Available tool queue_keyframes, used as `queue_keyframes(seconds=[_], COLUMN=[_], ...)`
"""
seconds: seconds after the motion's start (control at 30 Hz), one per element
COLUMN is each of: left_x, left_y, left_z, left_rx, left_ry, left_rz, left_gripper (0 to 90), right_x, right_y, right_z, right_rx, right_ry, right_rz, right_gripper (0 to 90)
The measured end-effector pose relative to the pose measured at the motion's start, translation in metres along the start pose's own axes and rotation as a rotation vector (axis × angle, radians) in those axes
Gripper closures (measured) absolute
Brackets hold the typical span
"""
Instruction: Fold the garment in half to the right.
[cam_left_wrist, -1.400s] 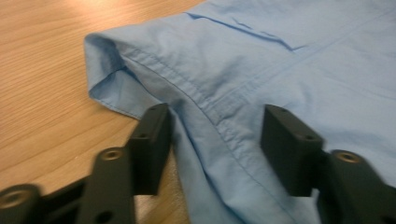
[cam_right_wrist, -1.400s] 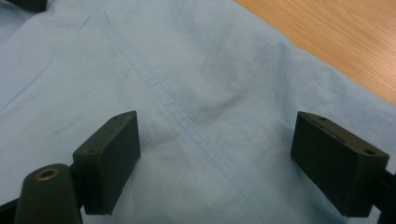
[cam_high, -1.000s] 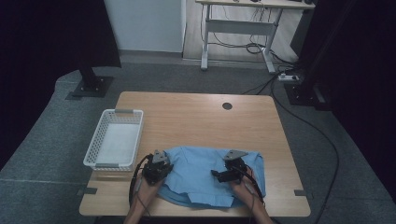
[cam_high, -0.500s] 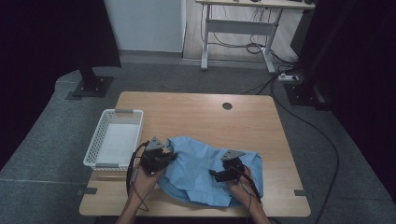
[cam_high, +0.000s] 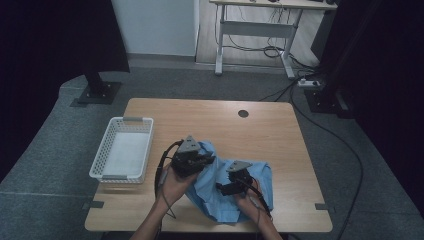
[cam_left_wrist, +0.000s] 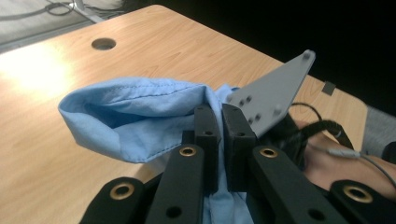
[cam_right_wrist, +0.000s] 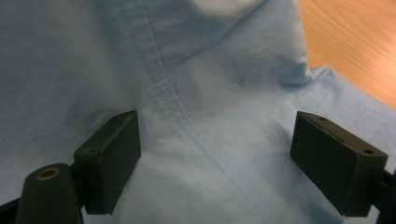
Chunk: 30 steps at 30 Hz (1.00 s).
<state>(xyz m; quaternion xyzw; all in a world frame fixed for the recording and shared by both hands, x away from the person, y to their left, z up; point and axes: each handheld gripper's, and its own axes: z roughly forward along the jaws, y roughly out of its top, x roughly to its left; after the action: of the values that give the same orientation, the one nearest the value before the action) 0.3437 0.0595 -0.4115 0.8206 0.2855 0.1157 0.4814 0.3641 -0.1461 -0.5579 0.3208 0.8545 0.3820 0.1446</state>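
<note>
Cloth (cam_left_wrist: 140, 116) sits pinched in the left hand-held gripper (cam_left_wrist: 222, 121), jaws clamped.

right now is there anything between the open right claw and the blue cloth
Nothing visible. The right claw hangs open right over the blue cloth, a stitched seam running between its jaws. The left claw is shut on another fold, off to the side.

Light-blue cloth (cam_high: 227, 192), white basket (cam_high: 122, 152), tan wooden table (cam_high: 270, 135).
</note>
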Motion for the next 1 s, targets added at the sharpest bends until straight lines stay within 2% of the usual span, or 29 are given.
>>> queue_keyframes(seconds=[0.3, 0.43, 0.5, 0.57, 0.63, 0.73, 0.8, 0.9, 1.0], left_x=[-0.009, -0.009, -0.007, -0.005, -0.002, 0.002, 0.003, 0.005, 0.005], left_y=[0.011, 0.009, 0.007, 0.005, 0.003, 0.000, -0.001, -0.002, -0.001], left_z=[0.022, 0.020, 0.017, 0.014, 0.011, 0.007, 0.006, 0.004, 0.004], left_rx=[0.043, 0.052, 0.050, 0.048, 0.049, 0.053, 0.055, 0.061, 0.067], left_ry=[-0.017, -0.007, -0.002, 0.007, 0.014, 0.024, 0.027, 0.033, 0.037], left_rz=[0.037, 0.056, 0.052, 0.046, 0.041, 0.038, 0.035, 0.038, 0.038], left_gripper=[86.1, 86.0, 86.0, 86.0, 86.0, 86.0, 86.0, 86.0, 86.0], right_x=[0.017, 0.019, 0.020, 0.019, 0.016, 0.006, -0.006, -0.028, -0.047], right_y=[0.009, 0.009, 0.008, 0.009, 0.011, 0.013, 0.009, -0.008, -0.029], right_z=[0.010, 0.009, 0.008, 0.004, -0.004, -0.025, -0.039, -0.056, -0.065], right_rx=[0.002, 0.001, -0.003, 0.001, -0.005, -0.022, -0.042, -0.043, -0.027], right_ry=[0.019, 0.022, 0.043, 0.079, 0.076, 0.044, 0.009, -0.033, -0.082], right_rz=[-0.020, -0.021, -0.010, 0.023, 0.018, 0.003, 0.018, 0.063, 0.084], right_gripper=[16.0, 16.4, 16.3, 15.6, 15.6, 15.6, 15.7, 15.6, 15.7])
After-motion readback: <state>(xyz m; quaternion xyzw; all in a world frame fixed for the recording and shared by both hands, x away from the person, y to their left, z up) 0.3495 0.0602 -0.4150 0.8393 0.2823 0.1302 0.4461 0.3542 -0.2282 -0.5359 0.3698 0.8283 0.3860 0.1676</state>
